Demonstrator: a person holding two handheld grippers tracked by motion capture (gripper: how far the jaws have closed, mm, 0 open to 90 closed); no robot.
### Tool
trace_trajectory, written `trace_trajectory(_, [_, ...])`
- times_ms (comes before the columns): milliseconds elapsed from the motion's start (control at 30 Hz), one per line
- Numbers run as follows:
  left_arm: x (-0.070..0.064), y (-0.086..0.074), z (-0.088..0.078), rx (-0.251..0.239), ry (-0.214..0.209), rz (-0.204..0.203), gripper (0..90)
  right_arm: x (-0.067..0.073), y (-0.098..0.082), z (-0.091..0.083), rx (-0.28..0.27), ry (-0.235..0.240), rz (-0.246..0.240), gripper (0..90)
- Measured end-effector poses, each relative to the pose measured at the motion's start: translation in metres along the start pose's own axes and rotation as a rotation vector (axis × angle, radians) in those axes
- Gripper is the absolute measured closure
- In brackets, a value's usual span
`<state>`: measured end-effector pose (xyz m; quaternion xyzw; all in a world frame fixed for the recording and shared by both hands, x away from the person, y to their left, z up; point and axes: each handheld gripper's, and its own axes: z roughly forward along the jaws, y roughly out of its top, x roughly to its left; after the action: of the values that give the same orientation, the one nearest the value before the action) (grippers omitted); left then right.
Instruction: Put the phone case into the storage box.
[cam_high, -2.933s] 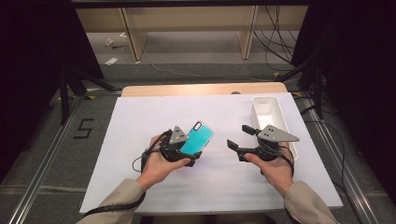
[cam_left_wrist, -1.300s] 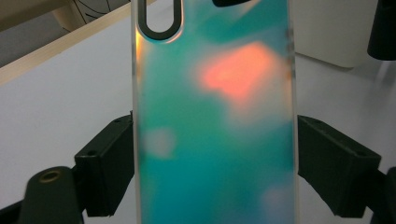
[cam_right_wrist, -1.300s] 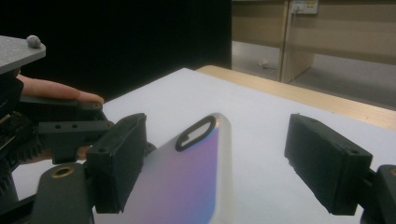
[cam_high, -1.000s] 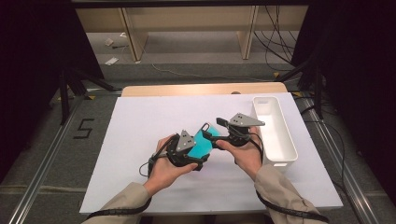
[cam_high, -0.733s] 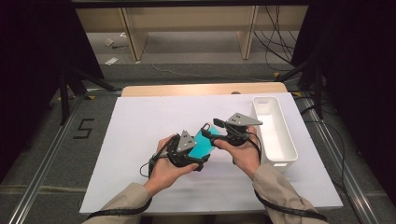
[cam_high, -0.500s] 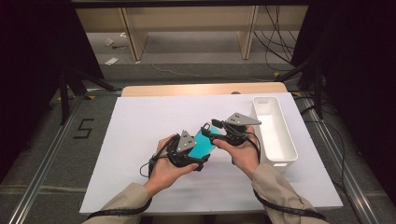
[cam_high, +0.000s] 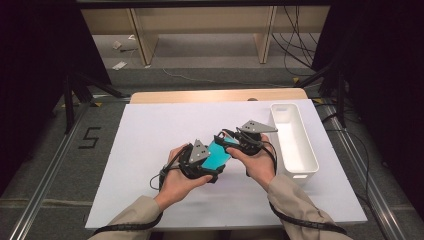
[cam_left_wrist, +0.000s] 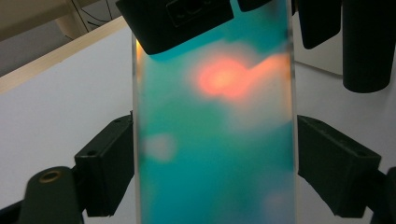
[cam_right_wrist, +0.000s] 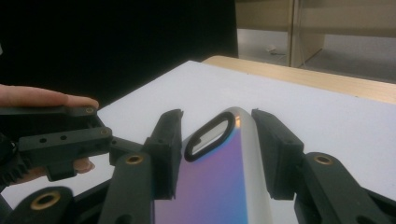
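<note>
— While both hands hover over the middle of the white table (cam_high: 150, 130), what sits between them?

— A teal phone case (cam_high: 219, 154), held off the surface, a little toward the near edge and left of the white tray (cam_high: 295, 145) that lies along the right edge.

— Who has hold of it?

— The left gripper (cam_high: 207, 165) does. In the left gripper view its two black pads press against the long sides of the case (cam_left_wrist: 215, 140), one on each side, so the jaws stand fairly wide but clamped on it.

— And the right gripper (cam_high: 231, 141)?

— It comes at the case's far end. In the right gripper view the camera-hole end of the case (cam_right_wrist: 219, 172) sits between its jaws, which have just been closing in on it. The right-hand pad looks to be against the edge; on the other side I cannot tell whether the pad touches or a thin gap is left.

— Is the case flat?

— From the high view it tilts, its far end raised toward the right gripper.

— Anything in the tray?

— Nothing I can make out; it sits just right of the right hand (cam_high: 257, 165).
</note>
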<state>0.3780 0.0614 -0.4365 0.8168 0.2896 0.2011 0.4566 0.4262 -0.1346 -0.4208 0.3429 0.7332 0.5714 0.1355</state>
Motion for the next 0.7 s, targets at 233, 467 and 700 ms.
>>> trace_trajectory(233, [0.0008, -0.0004, 0.0006, -0.005, -0.002, 0.005, 16.7, 0.0005, 0.0007, -0.0002, -0.013, 0.006, 0.024, 62.0])
trace_trajectory(467, [0.0017, -0.0012, 0.0015, -0.005, -0.008, 0.015, 16.7, 0.0005, 0.0015, -0.0010, -0.026, 0.029, 0.071, 67.4])
trace_trajectory(700, [0.0015, -0.0024, 0.0020, -0.026, -0.024, 0.007, 16.6, 0.0037, 0.0050, -0.0034, -0.050, 0.056, 0.092, 73.1])
